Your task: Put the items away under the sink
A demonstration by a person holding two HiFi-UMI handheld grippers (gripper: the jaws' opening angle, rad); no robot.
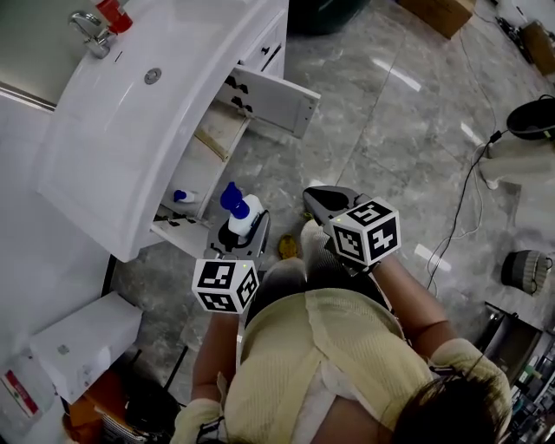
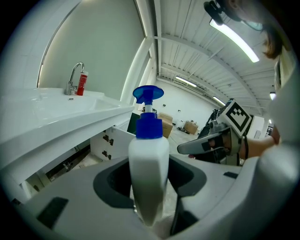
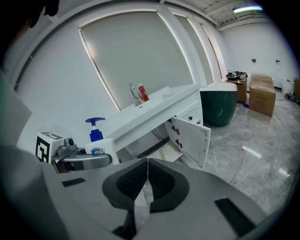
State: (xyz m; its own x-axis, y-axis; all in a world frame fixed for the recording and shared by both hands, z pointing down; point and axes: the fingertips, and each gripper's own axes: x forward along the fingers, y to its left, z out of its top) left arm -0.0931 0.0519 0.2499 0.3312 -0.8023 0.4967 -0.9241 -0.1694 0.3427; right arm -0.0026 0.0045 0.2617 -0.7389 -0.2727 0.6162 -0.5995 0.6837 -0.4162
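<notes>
A white pump bottle [image 1: 244,212] with a blue pump head stands upright between the jaws of my left gripper [image 1: 238,232], which is shut on its body. The left gripper view shows the same bottle [image 2: 149,168] close up. It hangs just in front of the open cabinet [image 1: 201,160] under the white sink [image 1: 130,121]. Another blue-capped bottle [image 1: 184,197] lies on the cabinet's shelf. My right gripper [image 1: 323,201] is beside the left one on its right, shut with nothing in it; in its own view the right gripper [image 3: 147,180] has its pads together.
The cabinet door [image 1: 270,100] swings out over the grey marble floor. A faucet [image 1: 89,30] and a red tube [image 1: 115,15] sit on the sink. A dark green bin [image 3: 218,107] and cardboard boxes [image 3: 261,93] stand beyond. A white box [image 1: 82,342] sits at lower left.
</notes>
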